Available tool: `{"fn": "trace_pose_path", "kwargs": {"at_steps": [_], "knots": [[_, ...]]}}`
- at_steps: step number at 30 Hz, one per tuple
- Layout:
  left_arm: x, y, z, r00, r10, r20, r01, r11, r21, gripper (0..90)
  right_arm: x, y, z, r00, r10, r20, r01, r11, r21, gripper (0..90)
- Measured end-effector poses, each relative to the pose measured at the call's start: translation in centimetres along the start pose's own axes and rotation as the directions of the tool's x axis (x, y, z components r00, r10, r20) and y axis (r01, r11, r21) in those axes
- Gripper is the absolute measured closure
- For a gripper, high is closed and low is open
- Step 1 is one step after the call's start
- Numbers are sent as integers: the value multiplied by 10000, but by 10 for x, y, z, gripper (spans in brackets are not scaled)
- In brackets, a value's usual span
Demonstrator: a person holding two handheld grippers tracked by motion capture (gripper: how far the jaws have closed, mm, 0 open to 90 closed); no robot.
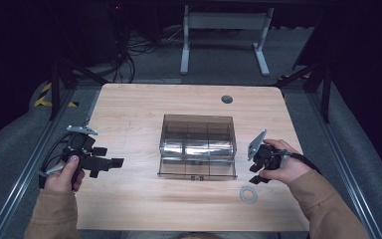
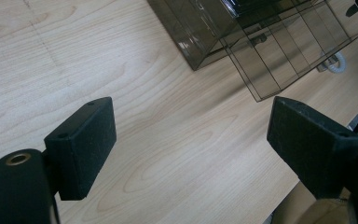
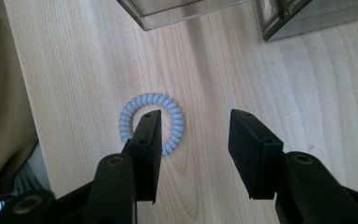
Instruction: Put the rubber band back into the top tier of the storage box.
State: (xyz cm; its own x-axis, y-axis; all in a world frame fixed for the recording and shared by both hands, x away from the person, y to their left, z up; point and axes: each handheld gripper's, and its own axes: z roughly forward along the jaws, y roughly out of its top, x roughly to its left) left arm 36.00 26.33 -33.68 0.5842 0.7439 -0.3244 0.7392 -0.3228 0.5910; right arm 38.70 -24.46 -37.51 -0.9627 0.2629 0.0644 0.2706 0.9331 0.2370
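- The spiral hair tie, a pale grey coiled ring, lies flat on the wooden table in the lower right of the high view, near the table's front edge and just below the front right corner of the clear box.
- In the right gripper view the hair tie sits left of centre; one black jaw stands over its middle and hides part of the ring, the other stands over bare wood to the right of it.
- The right gripper is held just above the tie in the high view, its jaws spread wide with nothing pinched; whether a jaw touches the tie cannot be told.
- The left gripper is at the left of the high view, over the table's left side, well apart from the tie; its jaws are spread wide over bare wood with nothing between them.
- The clear organiser box stands at the table's centre, with a pulled-out clear drawer reaching toward the front edge.
- Open room: bare wood lies between the left gripper and the box, and across the whole far part of the table up to a round grey grommet.
- Around the tie, the wood is free on all sides; the drawer's corner is the nearest edge, the table's front edge next.
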Motion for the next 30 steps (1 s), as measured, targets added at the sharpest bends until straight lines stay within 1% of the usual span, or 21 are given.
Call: {"fn": "trace_pose_path", "kwargs": {"at_steps": [2, 4, 12, 16, 24, 26, 30], "knots": [[0, 0, 0, 10000, -9, -1, 9, 10000, -7, 162, 0, 0, 1, 10000, -17, -44, 17, 10000, 7, 560], [0, 0, 0, 10000, -11, -8, 11, 10000, -5, 162, 1, -1, 7, 10000, -32, -91, 32, 10000, 35, 560], [1, 0, 1, 10000, -14, -4, 14, 10000, 29, 162, 3, -2, 18, 9998, -36, -180, 38, 9999, 123, 560], [0, 0, 1, 10000, -34, -12, 34, 10000, 9, 162, 3, -2, 24, 9994, -31, -339, 38, 9998, 208, 560], [1, 0, 0, 10000, -29, -9, 29, 10000, 26, 162, 4, -2, 36, 9988, -56, -493, 73, 9994, 343, 560], [1, 0, 0, 10000, -47, -8, 47, 10000, 21, 162, 4, -3, 39, 9989, 8, -476, 10, 9993, 374, 563], [1, 0, 0, 10000, -43, -15, 43, 10000, 34, 162, 4, -3, 42, 9989, -51, -460, 71, 9991, 426, 574]]}}
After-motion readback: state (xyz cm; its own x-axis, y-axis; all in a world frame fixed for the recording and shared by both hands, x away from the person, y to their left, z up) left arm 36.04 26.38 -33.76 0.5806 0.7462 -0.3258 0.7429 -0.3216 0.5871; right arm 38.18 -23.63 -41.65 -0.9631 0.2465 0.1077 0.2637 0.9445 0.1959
